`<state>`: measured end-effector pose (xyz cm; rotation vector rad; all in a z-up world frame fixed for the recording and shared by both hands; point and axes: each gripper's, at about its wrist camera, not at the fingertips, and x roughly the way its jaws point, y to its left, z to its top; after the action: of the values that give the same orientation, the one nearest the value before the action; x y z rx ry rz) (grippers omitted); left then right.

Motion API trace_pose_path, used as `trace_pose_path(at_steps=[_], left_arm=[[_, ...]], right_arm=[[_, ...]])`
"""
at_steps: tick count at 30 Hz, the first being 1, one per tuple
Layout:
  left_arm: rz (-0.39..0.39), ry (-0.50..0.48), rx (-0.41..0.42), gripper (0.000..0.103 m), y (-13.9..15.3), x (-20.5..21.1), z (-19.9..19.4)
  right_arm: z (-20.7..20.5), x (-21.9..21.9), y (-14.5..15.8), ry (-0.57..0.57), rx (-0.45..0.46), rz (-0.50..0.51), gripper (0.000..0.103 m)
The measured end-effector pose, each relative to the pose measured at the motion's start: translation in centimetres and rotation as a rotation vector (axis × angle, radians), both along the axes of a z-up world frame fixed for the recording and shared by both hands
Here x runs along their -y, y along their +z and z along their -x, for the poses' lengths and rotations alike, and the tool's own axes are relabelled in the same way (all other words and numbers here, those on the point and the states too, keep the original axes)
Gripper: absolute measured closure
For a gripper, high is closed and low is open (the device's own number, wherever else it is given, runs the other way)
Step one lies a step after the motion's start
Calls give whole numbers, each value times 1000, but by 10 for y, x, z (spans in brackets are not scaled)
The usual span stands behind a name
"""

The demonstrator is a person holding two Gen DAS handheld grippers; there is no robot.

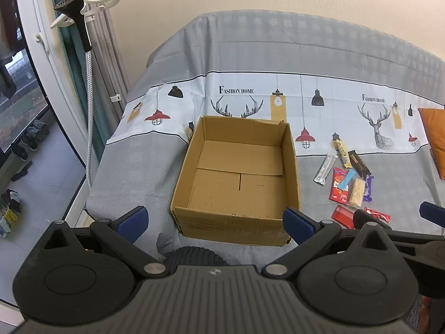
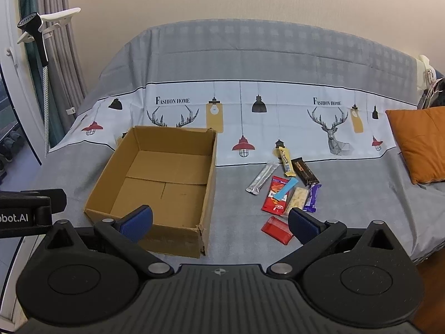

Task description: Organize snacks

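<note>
Two "FASHION HOME" prints (image 2: 172, 100) on bedsheet (image 2: 250, 53)

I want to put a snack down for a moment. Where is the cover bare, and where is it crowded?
Bare: the grey strip between the box and the snack pile, and the patch between the pile and the orange cushion. The box floor is empty too. Crowded: the pile itself, where the packets touch or overlap.
</note>
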<state>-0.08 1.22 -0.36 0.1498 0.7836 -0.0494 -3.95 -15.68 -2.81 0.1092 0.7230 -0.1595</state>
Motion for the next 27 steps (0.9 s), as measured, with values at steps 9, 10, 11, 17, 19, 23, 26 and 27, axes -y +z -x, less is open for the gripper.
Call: trace_pose_path(at_steps=[9,10,11,17,19,23,26,27], left_arm=[[-2,1,-3,0,2,2,-1],[-2,0,-4,0,2,2,-1],[-2,0,-4,0,2,2,-1],[-2,-1,-2,0,2,3,-1],[-2,-2,-3,0,2,3,-1],[0,-5,-4,0,2,4,-1],[0,-3,-5,0,2,4,-2],[0,-3,-5,0,2,5,-3]], right_arm=[[-2,0,0,-4,-9,2,0],[-2,-1,1,-5,-11,4,0],[-3,-1,1,-6,-12,4,0],[-4,-1,3,-7,-16,10,0],[-4,-2,3,-7,-17,13,0],[-3,-3,2,-9,-16,13,0],[-3,-3,1,-9,-14,16,0],[-3,-4,1,-11,-14,16,0]])
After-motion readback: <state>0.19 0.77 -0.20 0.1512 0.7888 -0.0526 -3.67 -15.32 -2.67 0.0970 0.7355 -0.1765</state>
